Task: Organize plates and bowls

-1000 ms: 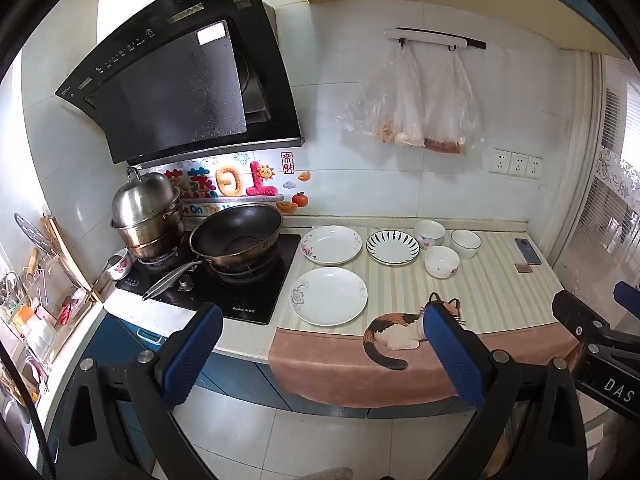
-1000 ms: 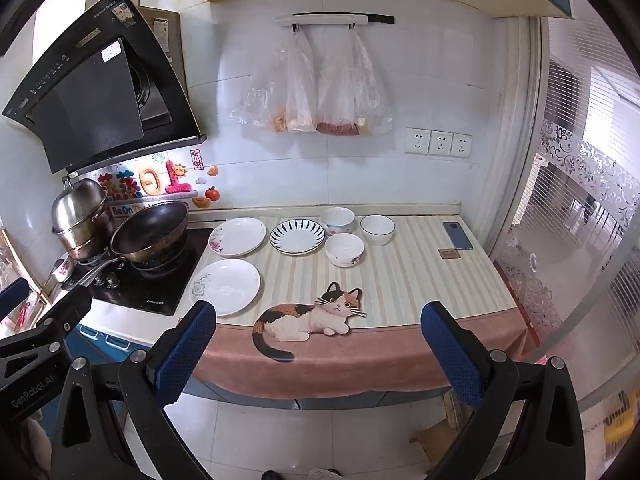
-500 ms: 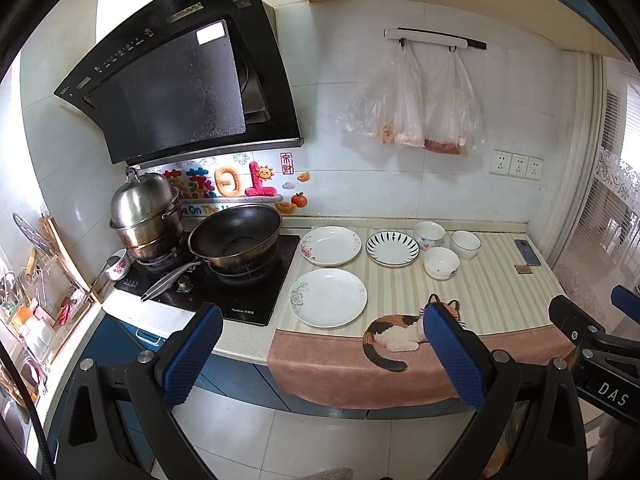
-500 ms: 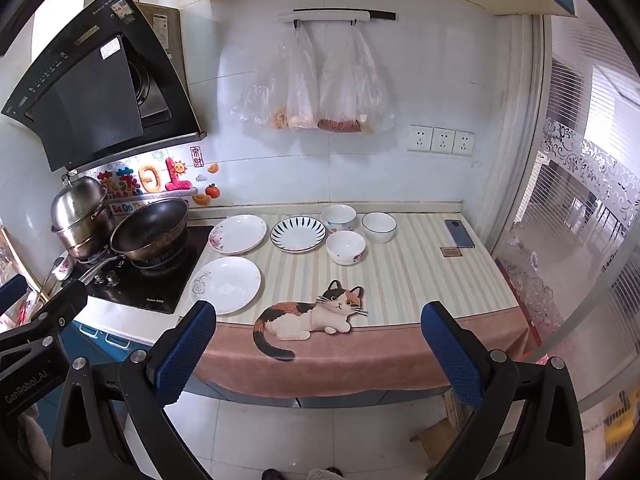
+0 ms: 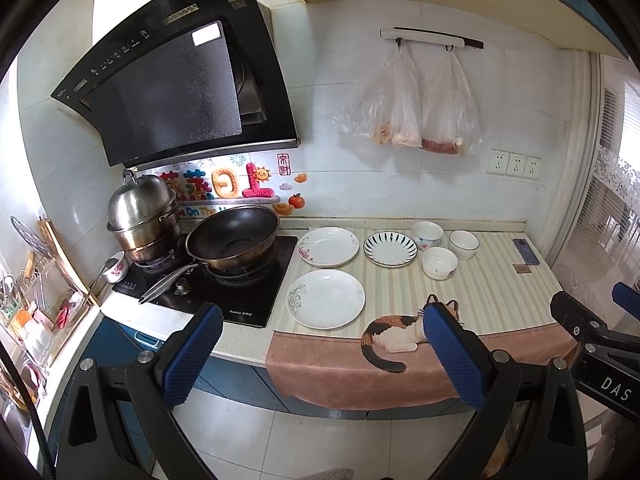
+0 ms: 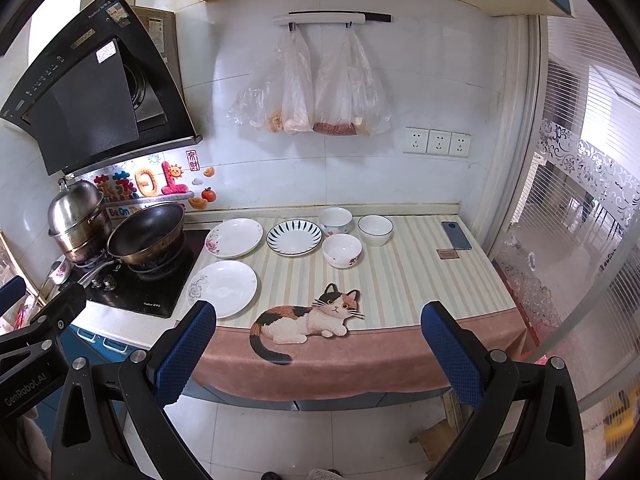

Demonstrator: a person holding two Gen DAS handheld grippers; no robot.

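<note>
Back from the bench [image 6: 420,280], both tongs [image 5: 320,356] [image 6: 320,354] hang released and empty, sizing up unstacked plates [image 5: 326,298] and bowls [image 5: 439,262].

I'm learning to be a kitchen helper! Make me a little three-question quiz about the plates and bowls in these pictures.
1. How many plates and how many bowls sit on the striped mat?
2. True or false: the blue-striped plate is stacked on the near white plate.
3. Which dish lies closest to the wok? A) floral-rim plate B) plain white bowl C) phone

Key
1. Three plates, three bowls: the third and fourth named here plus the back floral bowl and front floral bowl.
2. False; they lie apart, nothing stacked.
3. A.
Neither the left gripper nor the right gripper, both open, holds anything.
</note>
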